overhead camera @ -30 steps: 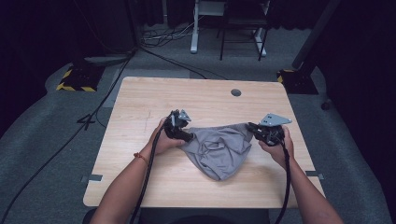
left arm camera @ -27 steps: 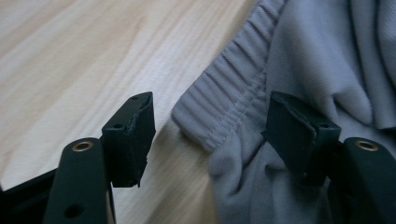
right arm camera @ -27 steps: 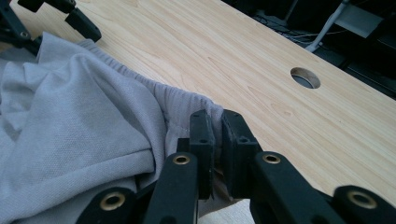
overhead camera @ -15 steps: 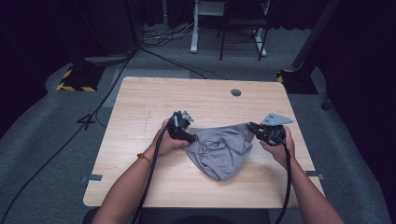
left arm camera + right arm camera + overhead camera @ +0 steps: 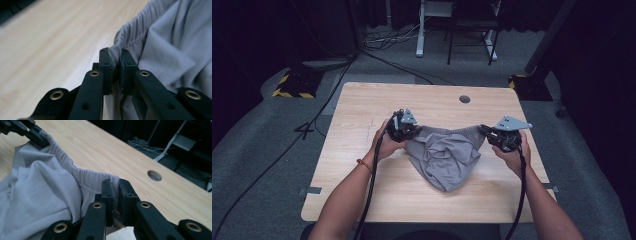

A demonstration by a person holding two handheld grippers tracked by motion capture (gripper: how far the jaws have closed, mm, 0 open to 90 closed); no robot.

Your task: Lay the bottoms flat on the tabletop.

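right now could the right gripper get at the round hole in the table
Probably not: the right gripper is shut on the grey garment's waistband. The hole lies bare farther back, but reaching it would drag the cloth.

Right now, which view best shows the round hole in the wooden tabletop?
The high view: the round hole appears whole, with its place near the far edge of the wooden tabletop clear. The right gripper view catches it closer, at a slant, past the grey elastic-waisted garment. The left gripper view gives bare wood and cloth.
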